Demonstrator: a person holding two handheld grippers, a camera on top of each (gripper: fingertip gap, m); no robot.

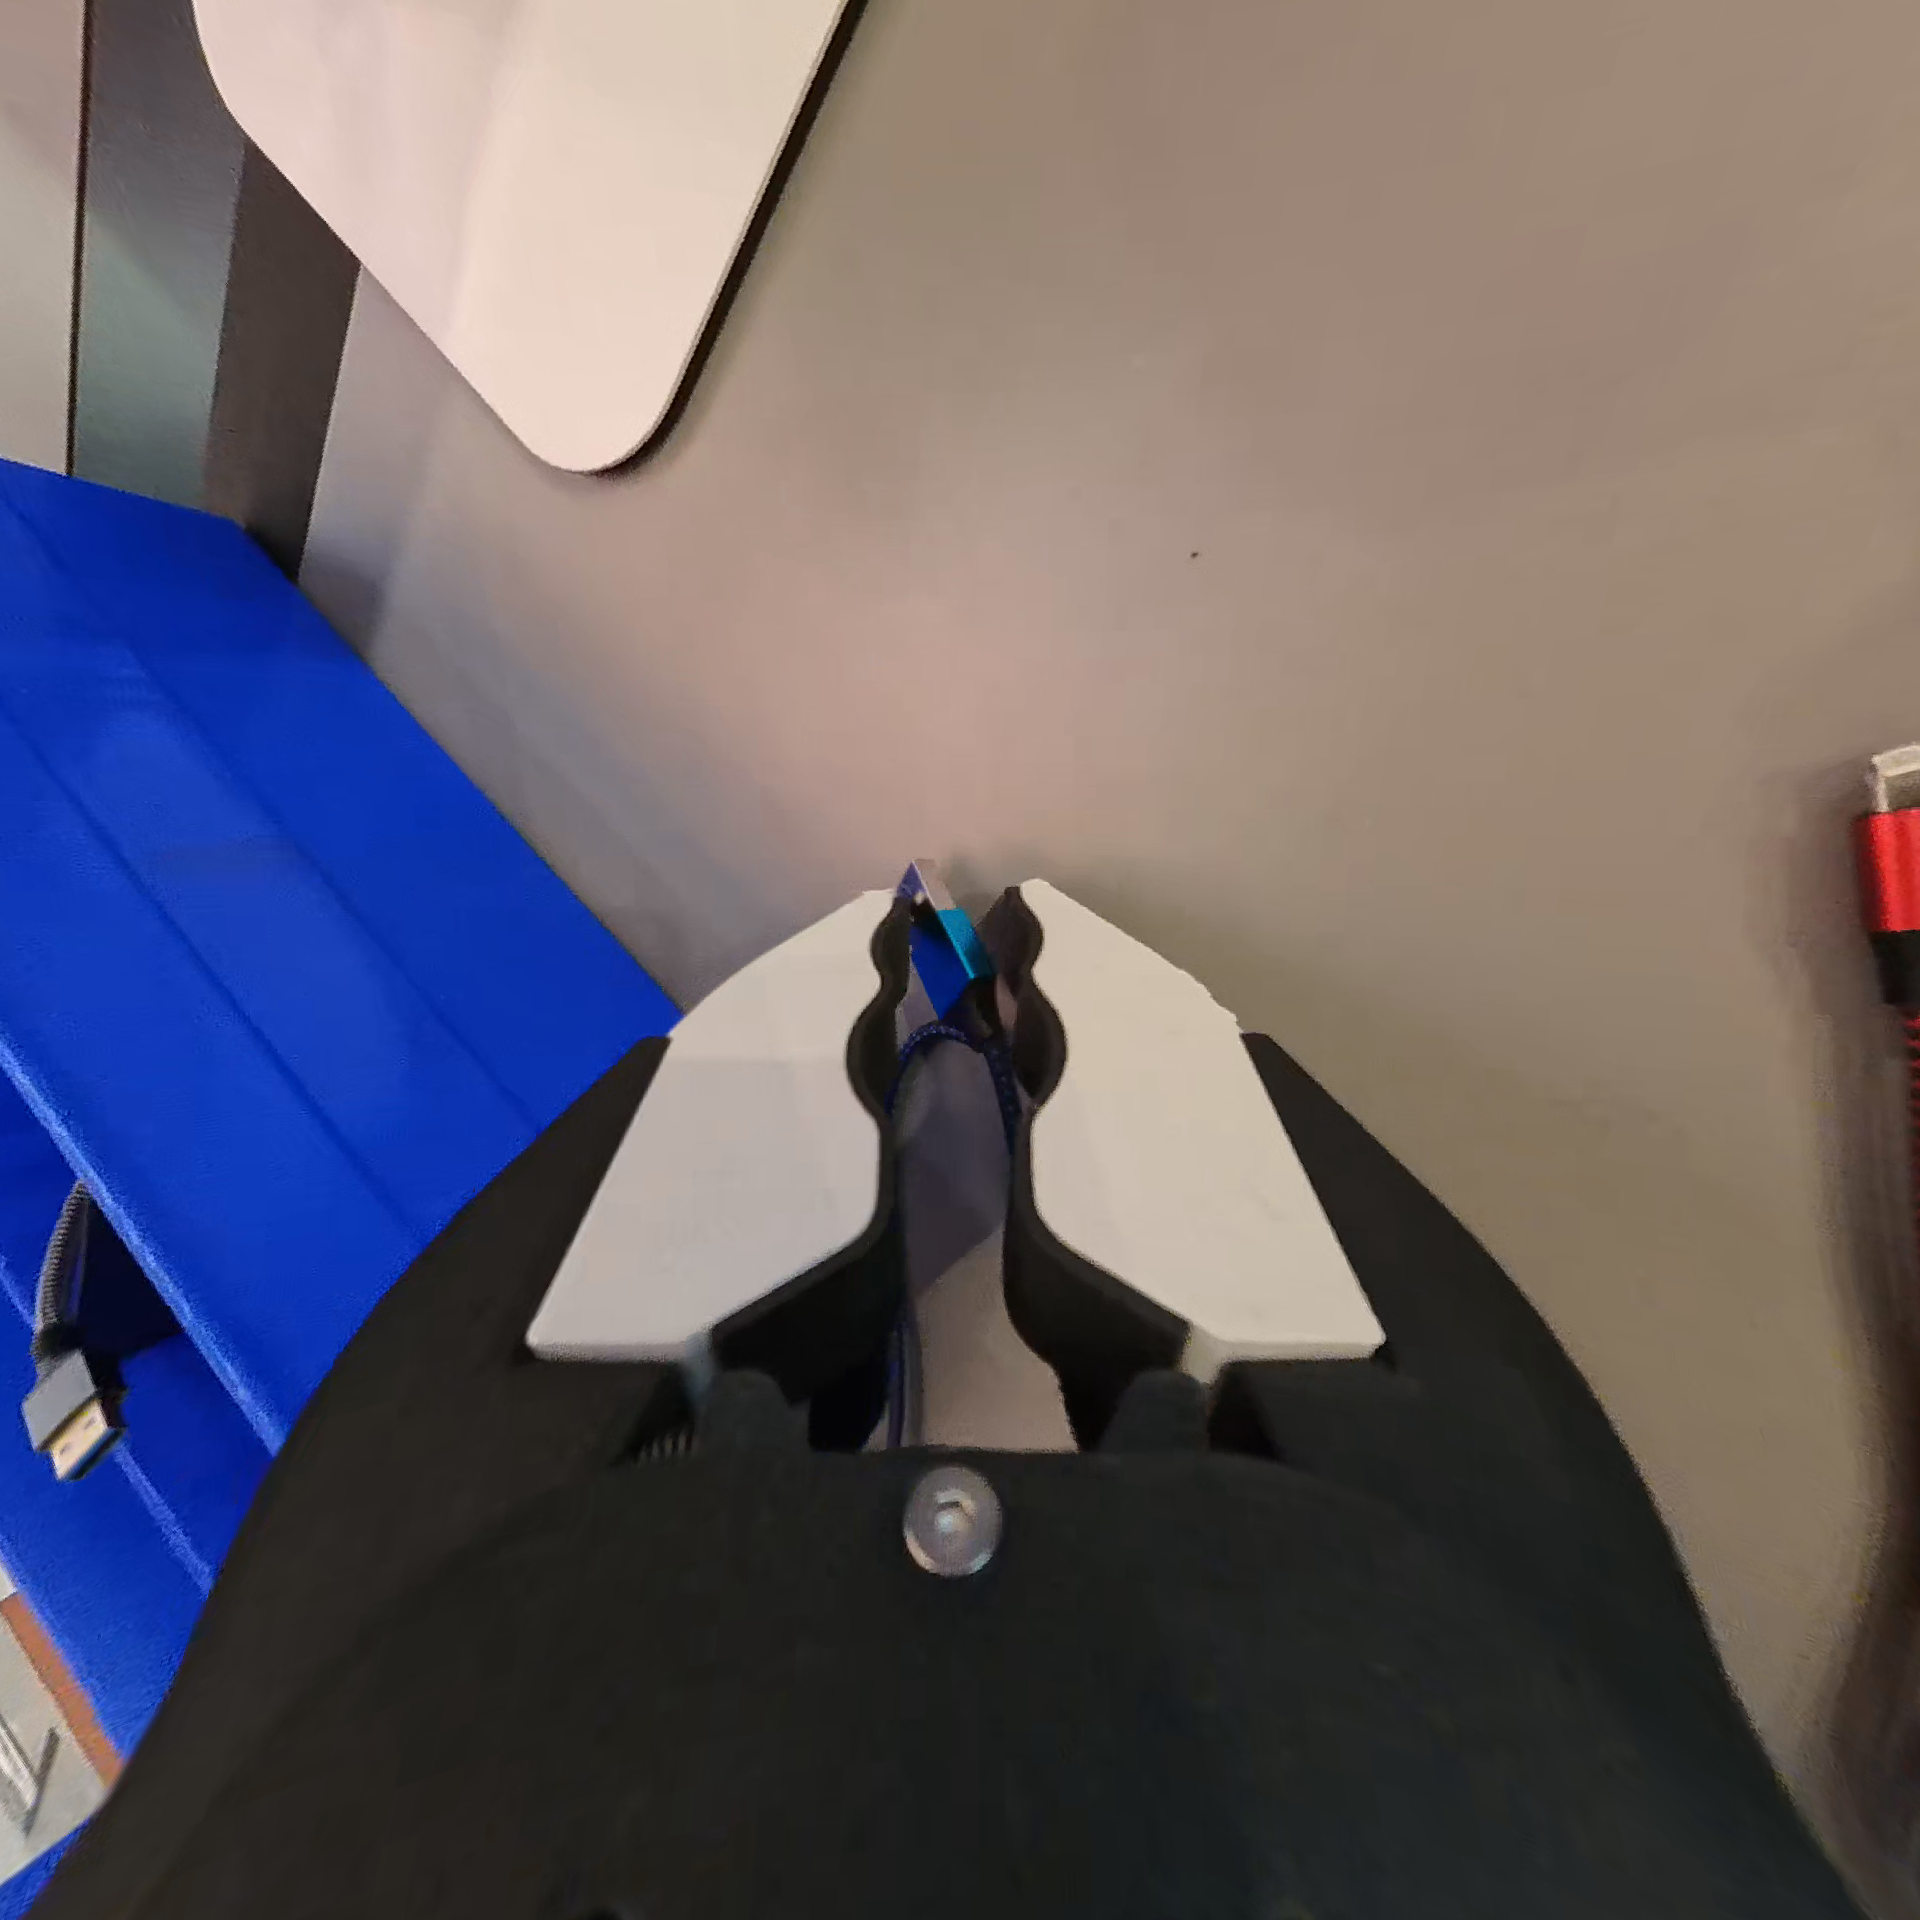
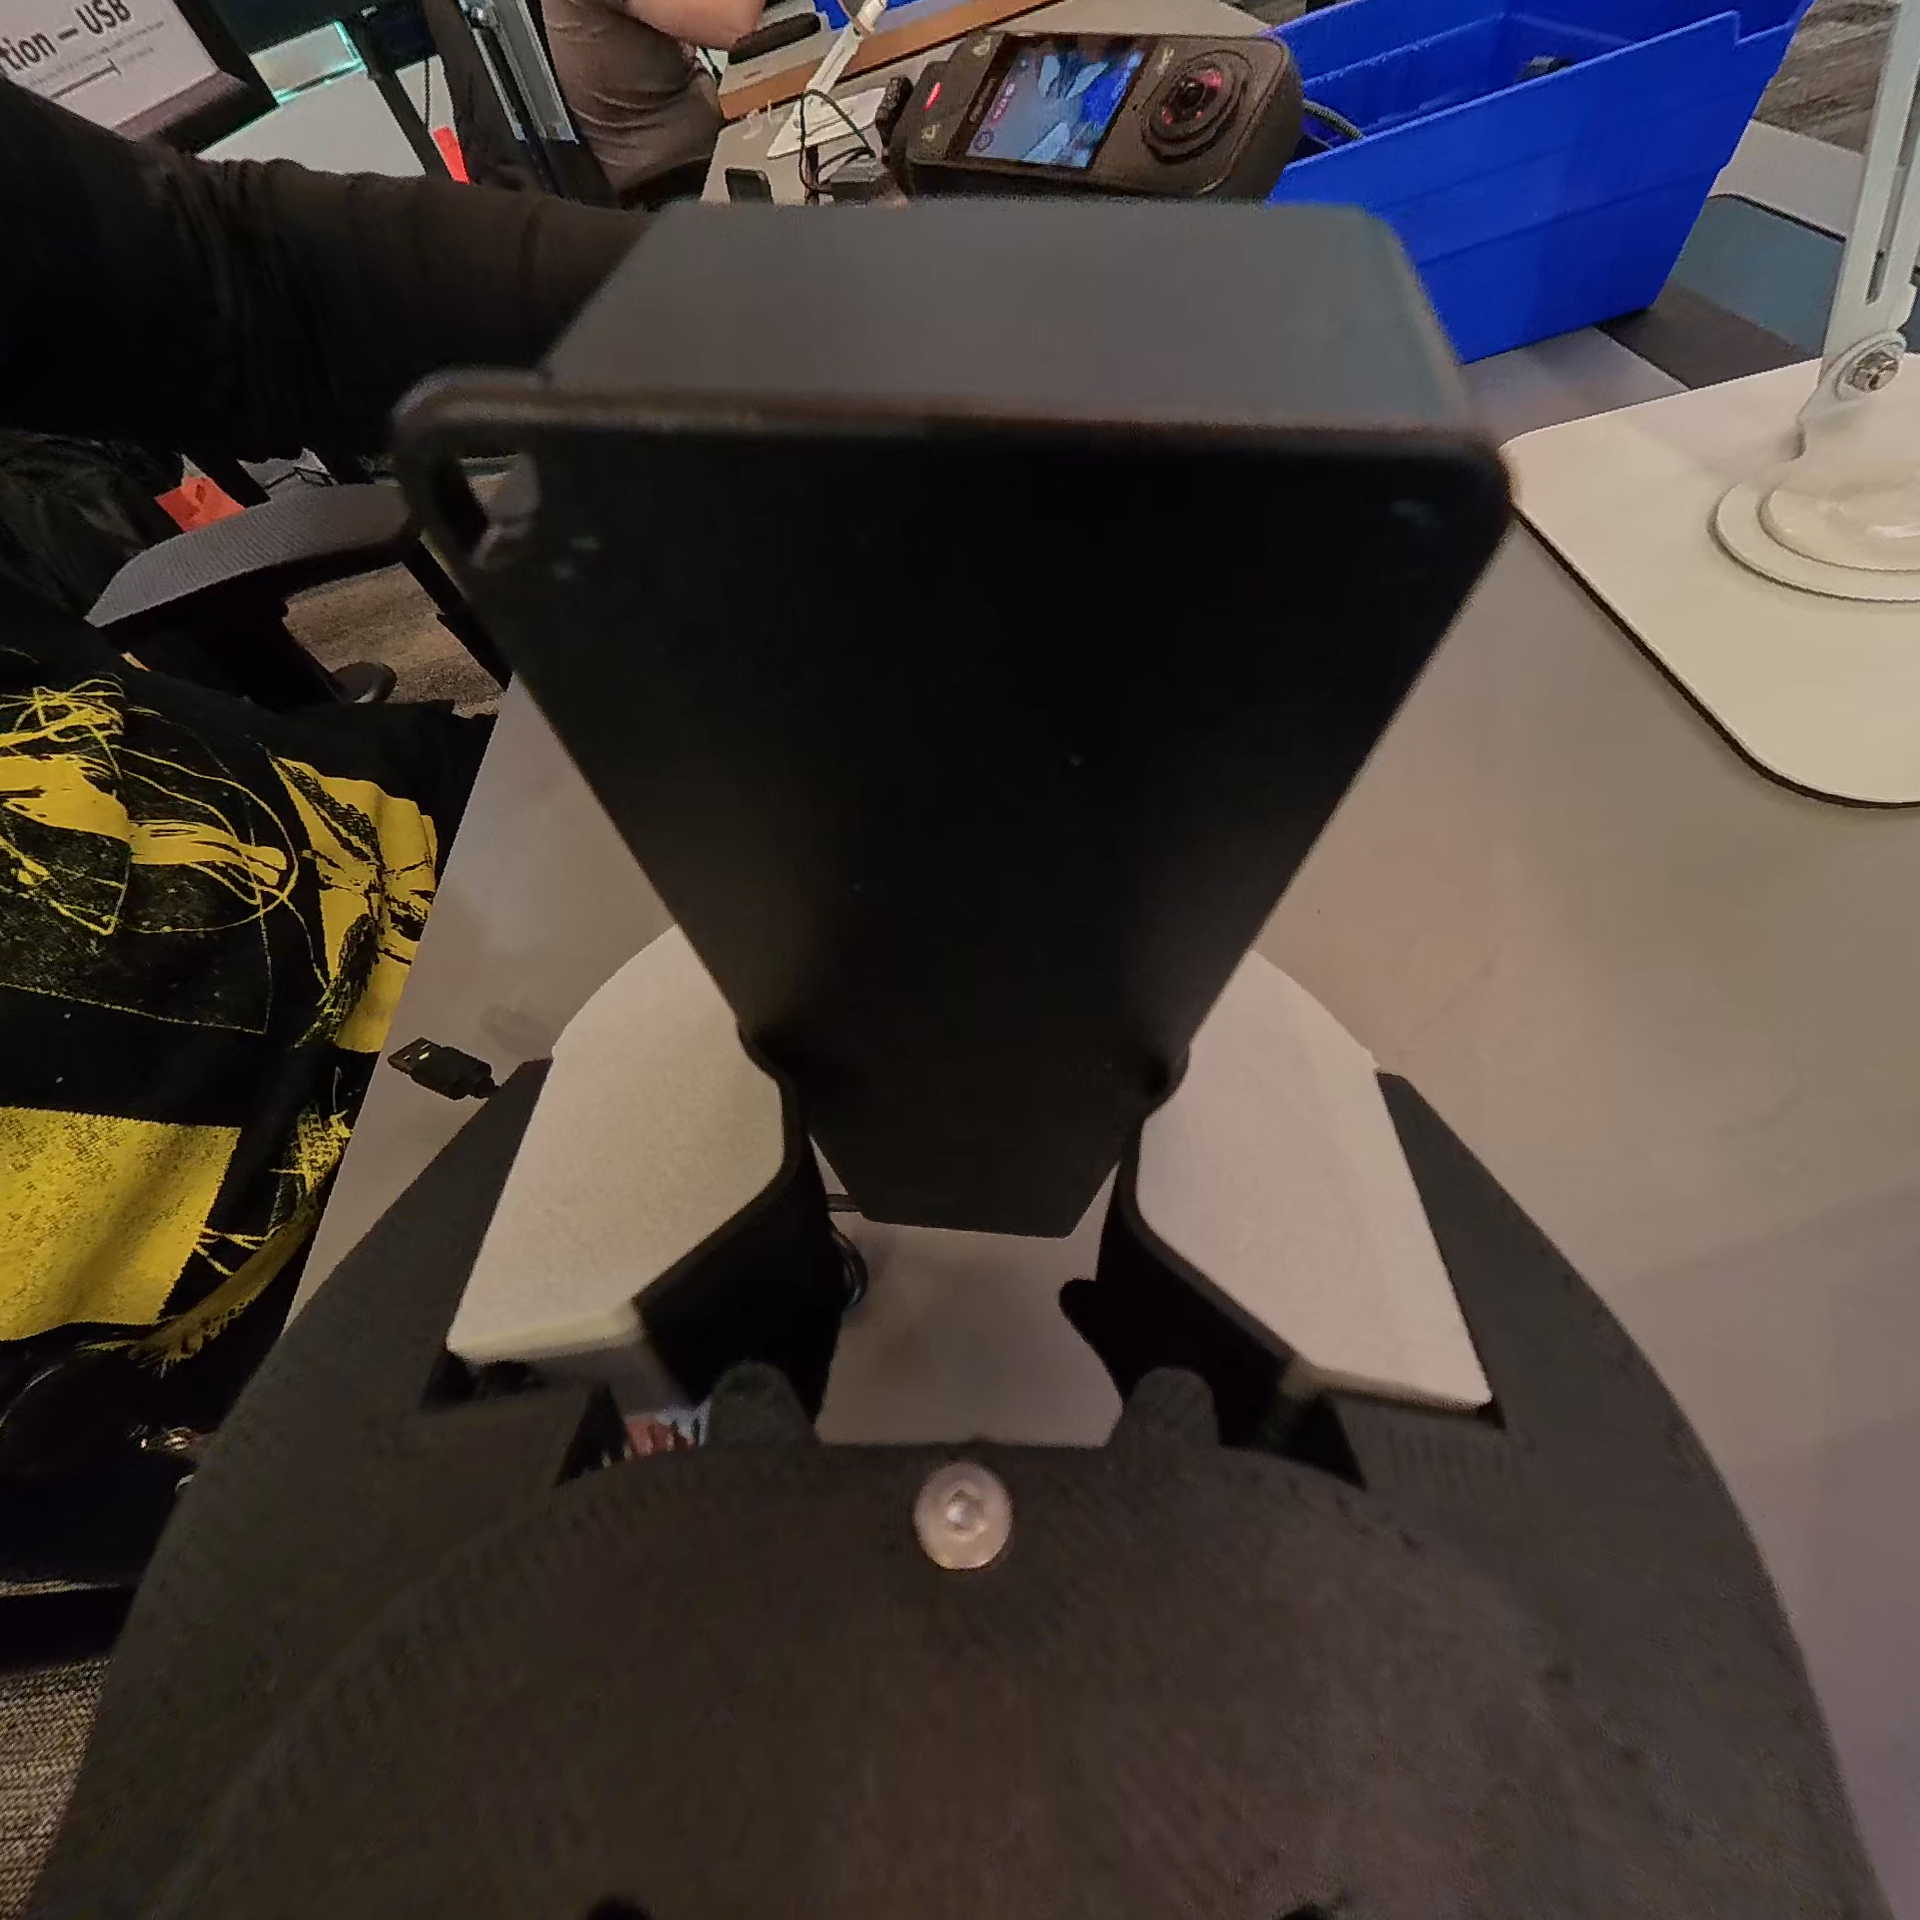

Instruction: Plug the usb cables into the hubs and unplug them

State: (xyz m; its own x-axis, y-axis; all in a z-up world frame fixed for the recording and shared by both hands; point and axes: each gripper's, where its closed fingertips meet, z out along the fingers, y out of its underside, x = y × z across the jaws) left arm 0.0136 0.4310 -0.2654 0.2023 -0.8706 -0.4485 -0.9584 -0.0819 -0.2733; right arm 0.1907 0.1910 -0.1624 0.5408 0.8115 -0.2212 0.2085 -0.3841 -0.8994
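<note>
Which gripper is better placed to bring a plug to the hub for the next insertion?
Left. The left gripper already has the blue USB plug between its fingertips, while the right gripper grips the black hub.

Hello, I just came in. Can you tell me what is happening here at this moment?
A person works at a grey table with a handheld gripper in each hand. The left gripper has its fingers nearly closed around a blue USB plug on a braided blue cable. The right gripper holds a black hub upright between its fingers. The plug is not yet in the hub. A red cable lies nearby.
</note>
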